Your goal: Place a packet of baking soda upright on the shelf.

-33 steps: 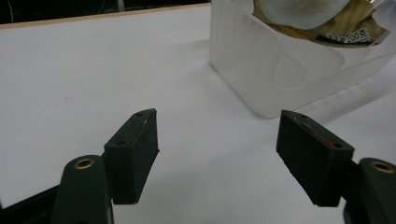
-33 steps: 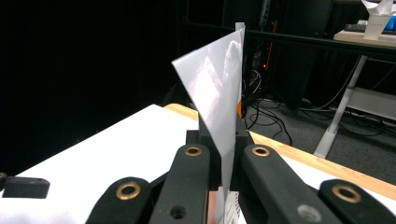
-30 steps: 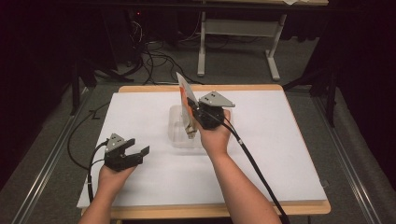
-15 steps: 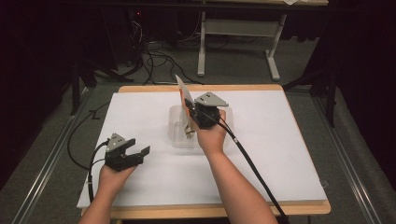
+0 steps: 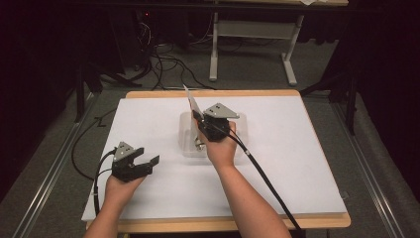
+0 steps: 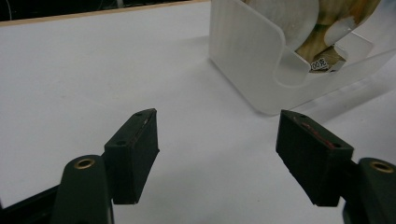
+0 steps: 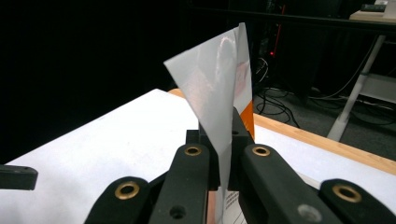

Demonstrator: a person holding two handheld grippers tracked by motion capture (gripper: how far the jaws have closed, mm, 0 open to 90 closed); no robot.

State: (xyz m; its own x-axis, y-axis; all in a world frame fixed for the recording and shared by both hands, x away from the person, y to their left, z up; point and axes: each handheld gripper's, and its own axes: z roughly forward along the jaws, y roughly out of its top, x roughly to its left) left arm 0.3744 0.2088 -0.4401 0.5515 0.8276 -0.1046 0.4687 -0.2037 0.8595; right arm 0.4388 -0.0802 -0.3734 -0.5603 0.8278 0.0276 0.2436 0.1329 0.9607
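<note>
Lower now, right gripper (image 5: 197,115) jaws clamp the packet (image 7: 219,93); left gripper (image 6: 219,154) jaws gape empty.

A box (image 5: 188,141) stood on the table (image 5: 297,148), near its middle. The right gripper (image 5: 199,119) hung above the box, holding a packet (image 5: 192,103); the left gripper (image 5: 148,163) sat left of the box, nearer the person.

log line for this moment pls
right gripper: shut on thin glossy card | above: clear plastic holder | left gripper: open, empty
</note>
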